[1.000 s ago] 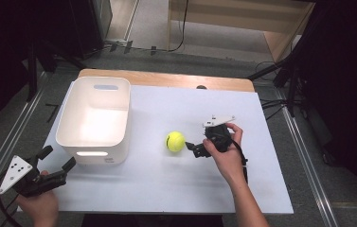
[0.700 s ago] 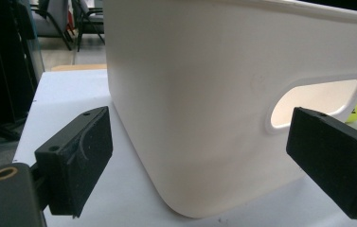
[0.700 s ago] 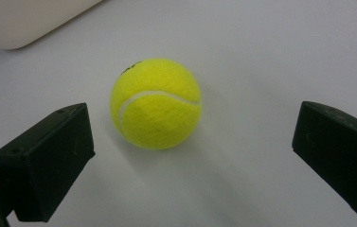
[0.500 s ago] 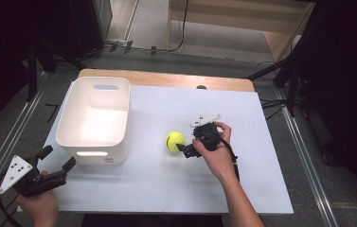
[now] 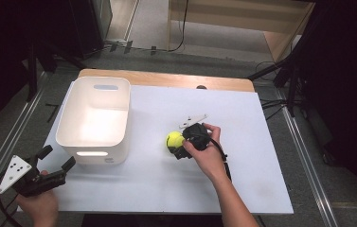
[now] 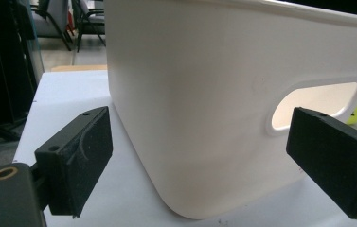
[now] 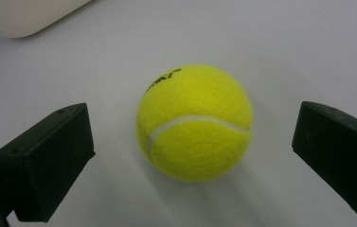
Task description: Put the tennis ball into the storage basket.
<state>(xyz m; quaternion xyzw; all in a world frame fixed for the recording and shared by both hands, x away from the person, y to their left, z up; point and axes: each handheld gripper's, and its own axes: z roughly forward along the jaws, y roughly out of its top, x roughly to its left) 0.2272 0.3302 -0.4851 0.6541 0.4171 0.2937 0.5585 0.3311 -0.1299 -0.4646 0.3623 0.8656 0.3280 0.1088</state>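
Item 1. Fuzzy yellow-green tennis ball with a white seam (image 7: 194, 122). Lies on the desk just right of the frame's centre in the high view (image 5: 174, 139), free and unheld. In the right gripper view it sits centred between the two black jaws, each pad standing off from its sides. Probably the thing to be picked up.

Item 2. Right gripper (image 5: 182, 147), black, hand-held, with grey three-cornered plate. Jaws spread wide to either side of the ball, low over the desk, not touching it. Held so, to judge by the alignment, that a simple closing would pinch the ball across its middle.

Item 3. White rounded plastic bin with oval handle cut-outs (image 5: 94, 119). Stands open-topped at the left of the desk, well apart from the ball; a likely receptacle for it. Its near wall looms in the left gripper view (image 6: 204, 109).

Item 4. Left gripper (image 5: 54, 161), black, at the lower left of the high view. Jaws spread, holding nothing, pointed at the bin's near wall; seemingly parked clear of the work.

Item 5. White-topped desk with wooden far edge (image 5: 166, 189). Carries items 1 and 3.
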